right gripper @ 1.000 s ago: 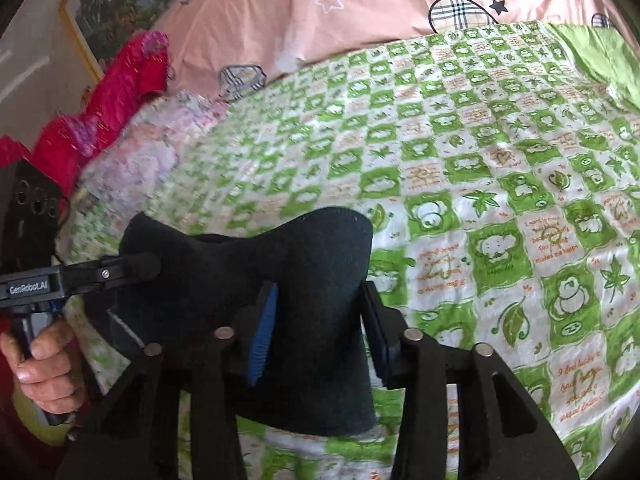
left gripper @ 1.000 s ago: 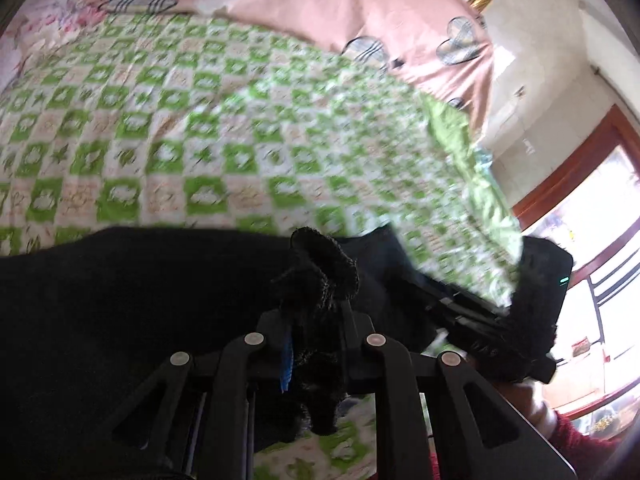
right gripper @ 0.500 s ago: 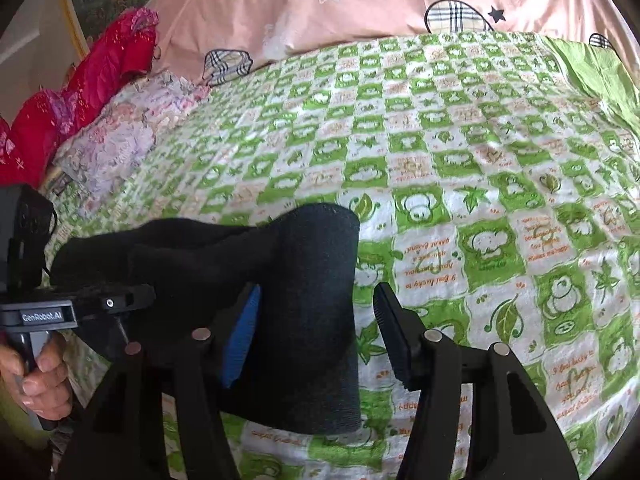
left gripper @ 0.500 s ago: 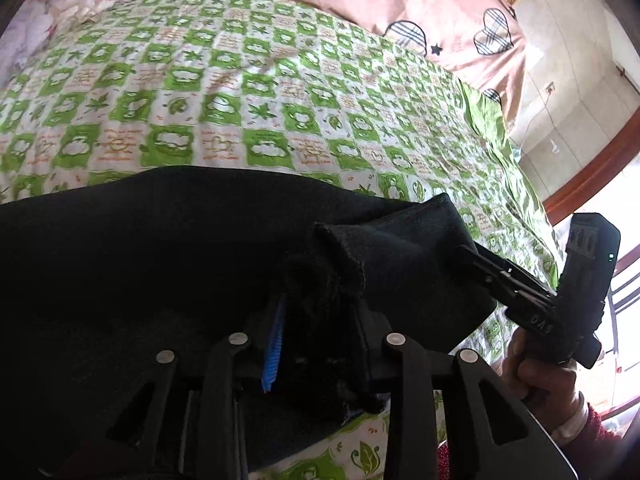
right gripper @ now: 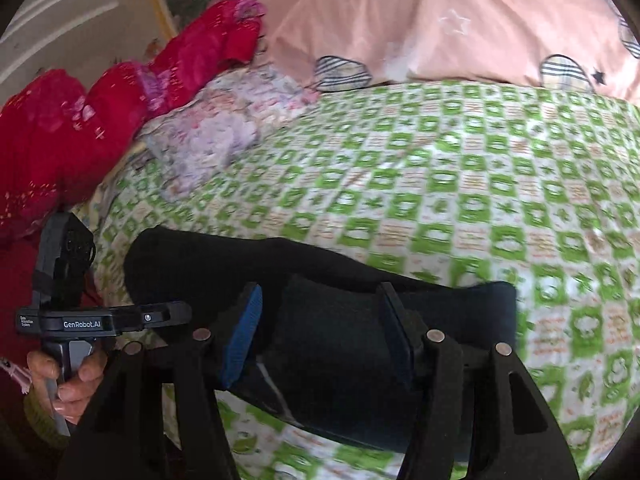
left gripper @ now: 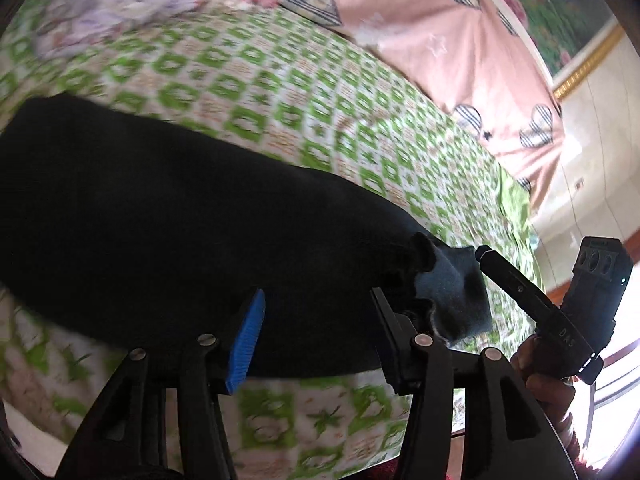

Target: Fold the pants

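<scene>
The black pants [left gripper: 160, 220] lie in a long band across the green-checked bedsheet [left gripper: 280, 100]. My left gripper [left gripper: 316, 312] hovers over their near edge, its jaws opening. Cloth lies between the fingers, but the pads do not press it. A bluish turned-over end of the cloth [left gripper: 452, 296] bunches against the right finger. In the right wrist view the folded pants [right gripper: 340, 340] lie under my right gripper [right gripper: 320, 312], which stands open with cloth between its fingers. Each gripper shows in the other's view: the right gripper [left gripper: 486, 258] and the left gripper [right gripper: 184, 314].
A pink quilt with heart patches [right gripper: 440, 20] is piled at the head of the bed. Red clothing [right gripper: 80, 120] and a pale floral cloth [right gripper: 212, 136] lie at the far left. Bare sheet [right gripper: 440, 180] stretches beyond the pants. A hand [right gripper: 68, 376] holds the left gripper's handle.
The left jaws were shut on a bunched bit of pants and have since opened, leaving the cloth on the bed. The right jaws widened. Both grippers swung sideways; the pants now lie flatter.
</scene>
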Motion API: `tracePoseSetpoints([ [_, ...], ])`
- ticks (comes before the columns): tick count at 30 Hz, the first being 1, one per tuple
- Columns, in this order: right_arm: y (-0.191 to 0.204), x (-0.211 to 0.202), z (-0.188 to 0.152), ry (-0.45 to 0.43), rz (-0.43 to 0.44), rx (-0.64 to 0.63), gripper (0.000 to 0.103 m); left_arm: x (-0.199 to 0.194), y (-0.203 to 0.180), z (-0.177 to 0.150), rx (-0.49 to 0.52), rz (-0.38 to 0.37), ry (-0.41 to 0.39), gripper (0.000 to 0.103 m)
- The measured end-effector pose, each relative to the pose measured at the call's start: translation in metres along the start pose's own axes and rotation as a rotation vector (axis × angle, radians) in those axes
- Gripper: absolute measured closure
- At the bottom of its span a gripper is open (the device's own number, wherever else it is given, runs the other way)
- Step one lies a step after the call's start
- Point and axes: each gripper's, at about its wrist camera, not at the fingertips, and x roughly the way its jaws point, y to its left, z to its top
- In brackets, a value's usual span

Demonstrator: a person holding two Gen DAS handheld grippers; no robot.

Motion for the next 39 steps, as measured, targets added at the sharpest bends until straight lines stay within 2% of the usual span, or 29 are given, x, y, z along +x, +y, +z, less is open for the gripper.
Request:
tracePoseSetpoints([
  [6, 0.037, 0.04, 0.011, 0.056, 0.099, -0.075, 0.043, -0.047, 0.042, -0.016, -0.098, 0.1, -0.102, 0.05],
  [14, 0.08, 0.078, 0.023, 0.131, 0.184, -0.15, 0.043, -0.078, 0.096, -0.024, -0.257, 0.175, -0.162, 0.049],
  [20, 0.104, 0.103, 0.035, 0.167, 0.235, -0.197, 0.043, -0.085, 0.129, -0.022, -0.361, 0.194, -0.169, 0.049],
  [31, 0.141, 0.154, 0.057, 0.238, 0.318, -0.277, 0.043, -0.076, 0.153, 0.003, -0.402, 0.215, -0.152, 0.042],
  [39, 0.182, 0.207, 0.084, 0.355, 0.438, -0.469, 0.043, -0.067, 0.156, 0.011, -0.418, 0.217, -0.157, 0.04],
])
